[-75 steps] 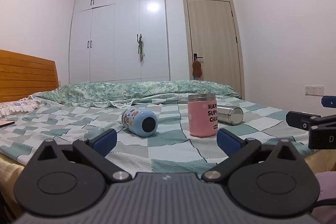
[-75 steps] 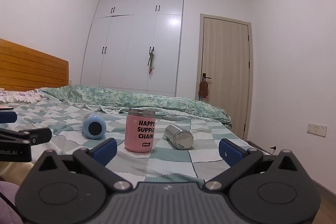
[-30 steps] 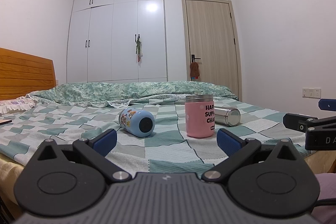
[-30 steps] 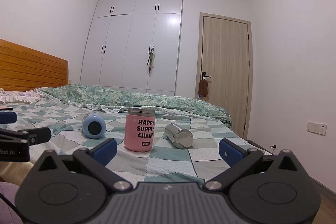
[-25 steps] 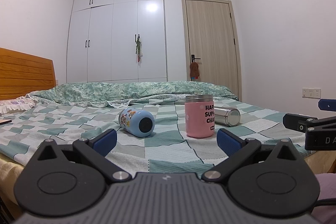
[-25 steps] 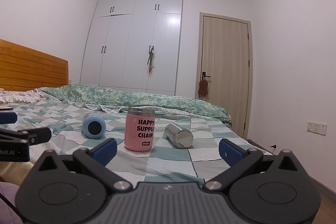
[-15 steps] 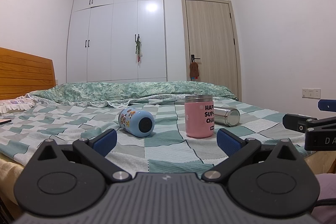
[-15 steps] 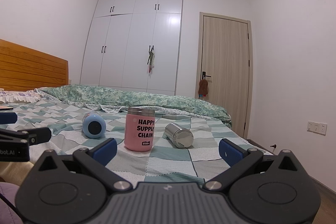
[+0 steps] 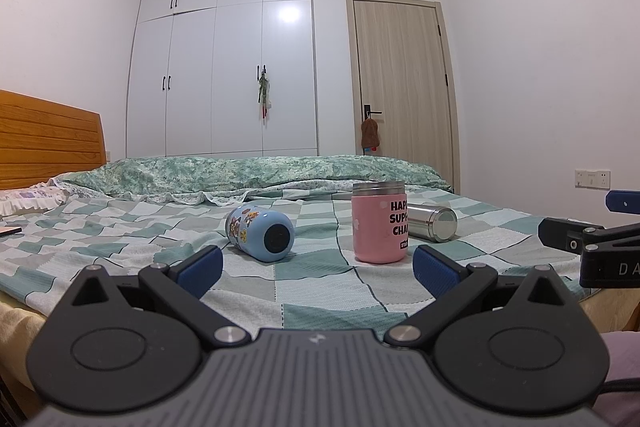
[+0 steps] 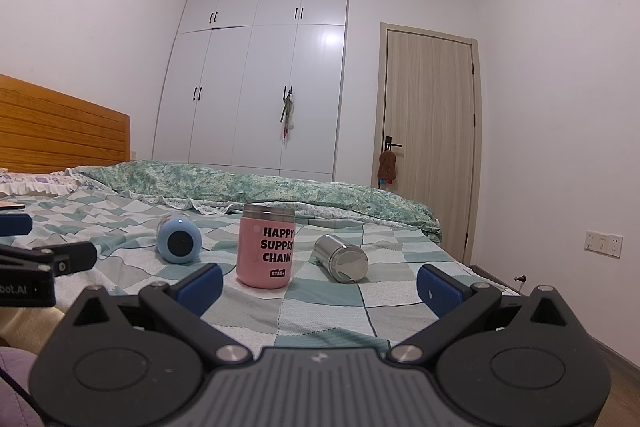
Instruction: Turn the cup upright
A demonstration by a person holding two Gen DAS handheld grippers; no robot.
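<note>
— What are my grippers doing?
— I see the left gripper (image 9: pixel 316 265) and right gripper (image 10: pixel 319 281) both spread wide, holding nothing, short of the bed (image 9: pixel 320 291).
— The cups?
— The blue cup (image 9: pixel 261 234) and steel cup (image 10: pixel 341 258) lie on their sides, bases facing me, either side of the upright pink cup (image 10: pixel 265 245).

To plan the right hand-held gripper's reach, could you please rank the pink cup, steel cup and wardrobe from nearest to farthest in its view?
1. Pink cup: upright, centre-left.
2. Steel cup: on its side, just right; nearly level with the pink cup.
3. Wardrobe: back wall.
</note>
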